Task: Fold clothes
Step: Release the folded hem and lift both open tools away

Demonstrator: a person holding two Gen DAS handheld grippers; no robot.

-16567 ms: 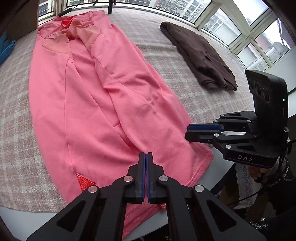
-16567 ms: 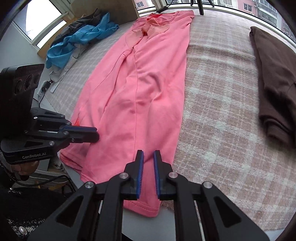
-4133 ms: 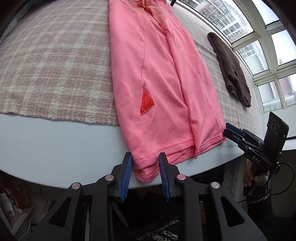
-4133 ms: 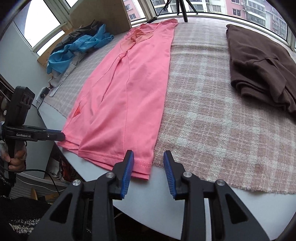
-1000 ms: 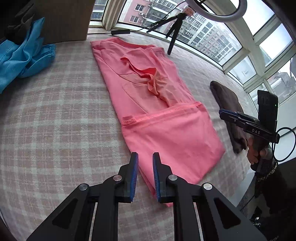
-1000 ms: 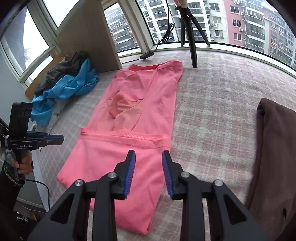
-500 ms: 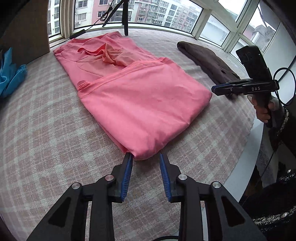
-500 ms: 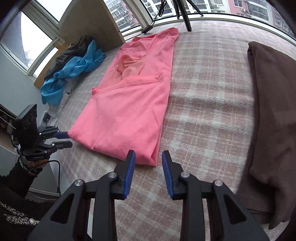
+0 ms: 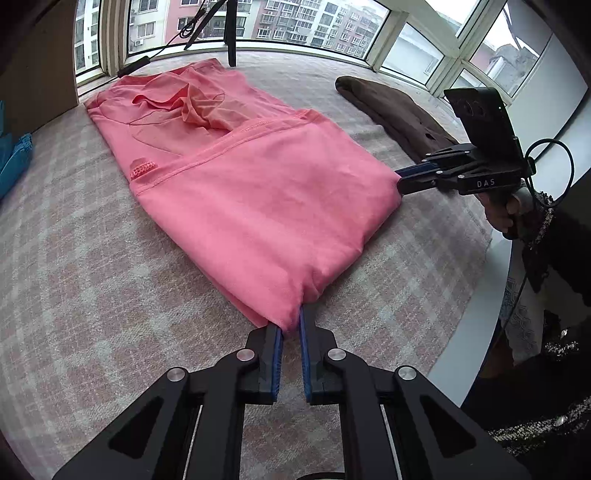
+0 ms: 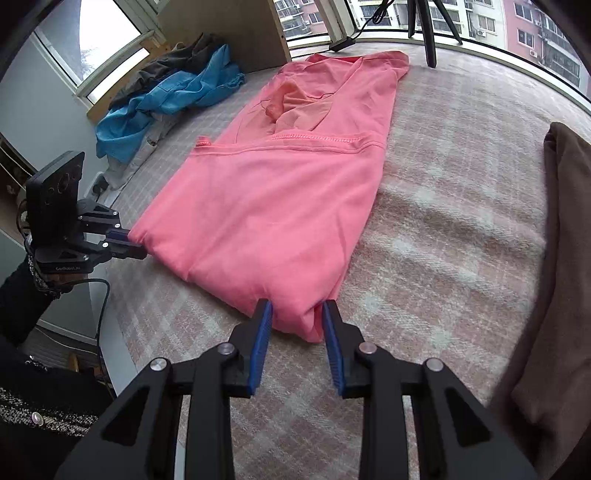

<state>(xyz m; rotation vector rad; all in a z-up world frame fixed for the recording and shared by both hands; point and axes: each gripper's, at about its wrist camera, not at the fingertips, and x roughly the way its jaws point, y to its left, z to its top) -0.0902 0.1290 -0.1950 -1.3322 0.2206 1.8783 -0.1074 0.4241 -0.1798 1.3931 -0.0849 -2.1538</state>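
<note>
A pink shirt lies on the checked tablecloth, folded in half with its hem across the chest. My left gripper is shut on the near left corner of the fold, with fabric bunched between its blue pads. In the right wrist view the left gripper is pinching that same corner of the pink shirt. My right gripper stands open, its fingers on either side of the near right corner of the fold. From the left wrist view the right gripper touches that corner.
A brown garment lies folded to the right of the shirt, close to the right gripper's side. Blue and grey clothes are piled at the far left. A tripod leg stands beyond the collar. The table's white edge runs close by.
Both grippers came down to the near corners of the fold. The left gripper closed on its corner; the right gripper's opening is unchanged and now straddles the other corner.
</note>
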